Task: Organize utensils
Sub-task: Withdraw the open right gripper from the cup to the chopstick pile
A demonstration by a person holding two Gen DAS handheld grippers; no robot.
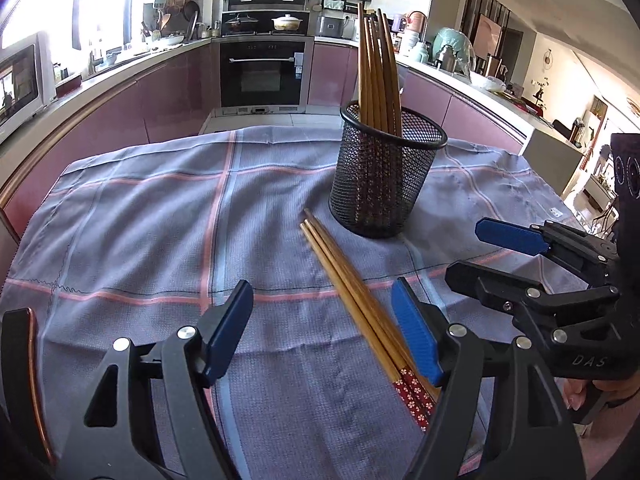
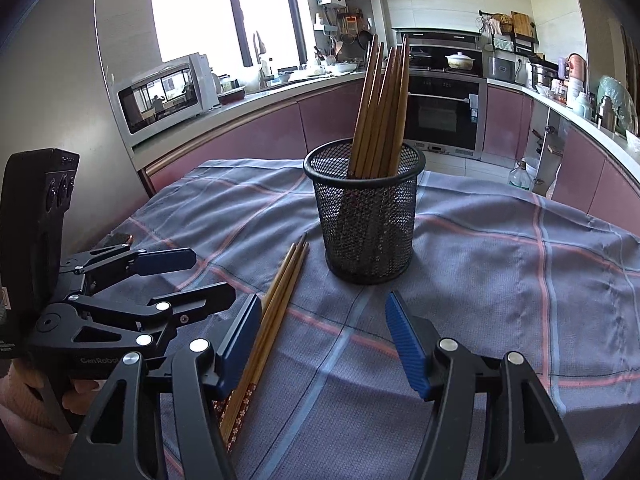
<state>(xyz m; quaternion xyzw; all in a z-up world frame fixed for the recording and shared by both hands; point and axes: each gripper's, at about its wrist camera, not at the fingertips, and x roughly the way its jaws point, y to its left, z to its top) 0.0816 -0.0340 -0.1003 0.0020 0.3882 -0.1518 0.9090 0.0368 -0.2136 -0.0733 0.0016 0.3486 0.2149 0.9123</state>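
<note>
Wooden chopsticks (image 1: 352, 292) lie loose on the clothed counter (image 1: 160, 240) beside the mesh holder (image 1: 384, 176). Left tool (image 1: 320, 336) and right tool (image 2: 320, 340) are both spread, empty. A shallow pinch could scatter the bundle.

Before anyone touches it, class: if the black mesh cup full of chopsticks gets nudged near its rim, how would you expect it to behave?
The mesh cup looks light, being open wire. The chopsticks inside rise far above its rim and lean to one side, so it probably tips easily. The cloth beneath may bunch rather than let it slide.
</note>
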